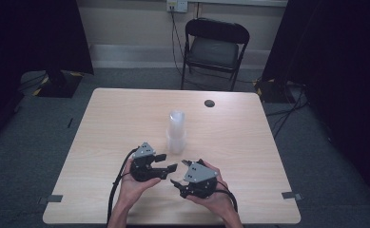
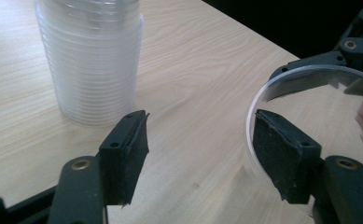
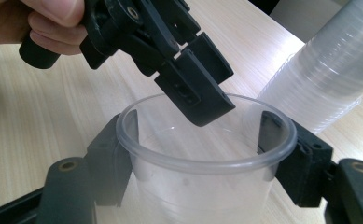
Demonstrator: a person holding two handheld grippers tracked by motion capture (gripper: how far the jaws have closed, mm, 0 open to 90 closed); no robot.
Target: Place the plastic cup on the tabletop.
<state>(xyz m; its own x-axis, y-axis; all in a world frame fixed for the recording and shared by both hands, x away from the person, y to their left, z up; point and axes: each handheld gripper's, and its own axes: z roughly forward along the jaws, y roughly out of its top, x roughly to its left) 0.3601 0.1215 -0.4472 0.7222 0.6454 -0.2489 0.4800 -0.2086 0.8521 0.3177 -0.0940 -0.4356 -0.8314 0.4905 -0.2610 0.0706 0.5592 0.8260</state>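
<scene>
Between the right tongs (image 3: 202, 154), clamped, a clear cup (image 3: 207, 163) points mouth toward the parted, empty left tongs (image 2: 202, 154)

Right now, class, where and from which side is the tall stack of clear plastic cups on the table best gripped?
Grip the tall stack of clear plastic cups low on its round side wall, one pad on each side, coming in level from the near edge of the light wooden table. It stands upright with rims down, so the broad base is steadiest. The free left hand-held gripper is nearest.
</scene>
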